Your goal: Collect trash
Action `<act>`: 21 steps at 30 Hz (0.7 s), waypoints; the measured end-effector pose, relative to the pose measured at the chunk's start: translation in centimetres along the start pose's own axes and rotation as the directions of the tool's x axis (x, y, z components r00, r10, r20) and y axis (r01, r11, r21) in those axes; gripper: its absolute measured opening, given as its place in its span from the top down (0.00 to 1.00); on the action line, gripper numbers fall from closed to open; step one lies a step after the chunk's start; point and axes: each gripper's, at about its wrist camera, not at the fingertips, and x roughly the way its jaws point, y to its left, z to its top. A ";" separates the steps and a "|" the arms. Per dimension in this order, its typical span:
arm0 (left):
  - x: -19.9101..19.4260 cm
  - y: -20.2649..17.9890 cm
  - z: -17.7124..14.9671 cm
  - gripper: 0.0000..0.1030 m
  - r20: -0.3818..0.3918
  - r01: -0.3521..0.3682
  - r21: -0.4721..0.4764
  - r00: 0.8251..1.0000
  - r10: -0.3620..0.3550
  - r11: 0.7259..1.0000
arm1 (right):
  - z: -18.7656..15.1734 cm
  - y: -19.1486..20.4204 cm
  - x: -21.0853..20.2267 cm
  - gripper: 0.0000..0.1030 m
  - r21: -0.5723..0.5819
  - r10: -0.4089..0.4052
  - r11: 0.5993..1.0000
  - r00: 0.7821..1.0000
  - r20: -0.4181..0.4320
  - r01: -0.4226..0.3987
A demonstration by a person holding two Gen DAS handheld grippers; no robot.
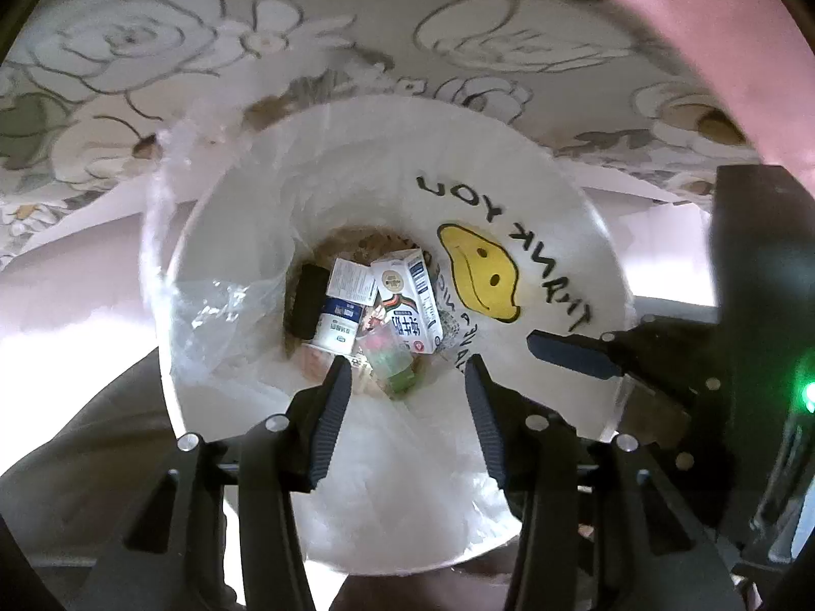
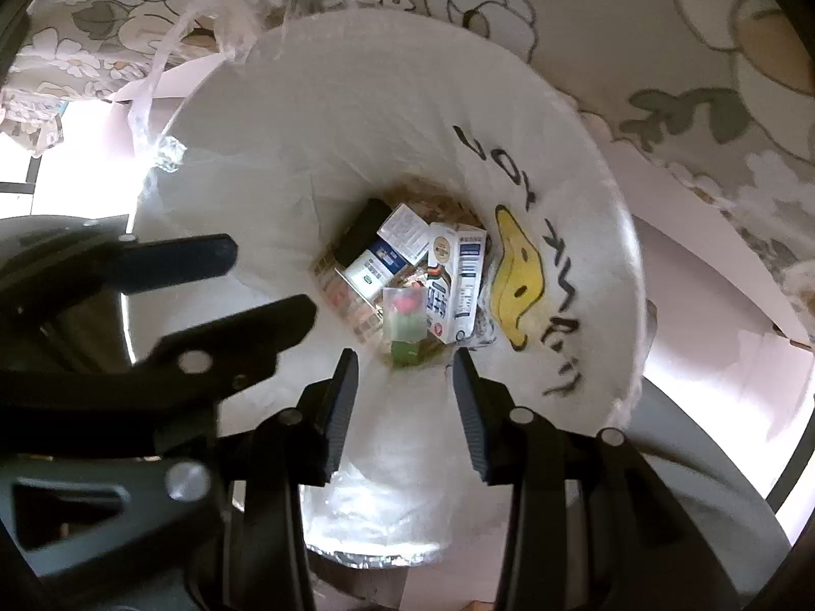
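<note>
Left wrist view looks straight down into a white trash bag [image 1: 356, 188] printed with a yellow smiley [image 1: 479, 275]. At the bag's bottom lie a milk carton [image 1: 410, 305], a small white box [image 1: 350, 280], a black object [image 1: 308, 305] and a green-and-red packet [image 1: 389, 356]. Above the bag's mouth the left gripper [image 1: 407, 371] hangs with fingers spread, holding nothing. Over the bag's right rim the right gripper [image 2: 405, 361] is likewise spread and empty. Floral cloth [image 1: 127, 51] lies beyond the bag
</note>
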 end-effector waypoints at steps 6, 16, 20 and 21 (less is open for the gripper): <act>-2.3 -0.9 -1.4 0.38 0.062 -0.072 0.046 0.996 0.069 0.996 | -1.3 1.4 -2.1 0.61 -0.070 -0.059 0.996 0.997 0.039 0.062; -13.7 -2.8 -3.4 0.18 0.306 -0.273 0.095 0.923 0.233 0.957 | -3.9 2.0 -10.9 0.59 -0.112 -0.114 0.984 0.975 0.193 0.137; -19.1 -3.7 -4.5 0.13 0.401 -0.340 0.053 0.868 0.292 0.939 | -5.6 2.5 -17.2 0.33 -0.105 -0.123 0.980 0.932 0.341 0.168; -20.5 -4.0 -5.0 0.13 0.416 -0.361 0.047 0.855 0.311 0.931 | -5.8 2.8 -18.5 0.33 -0.104 -0.123 0.980 0.923 0.365 0.172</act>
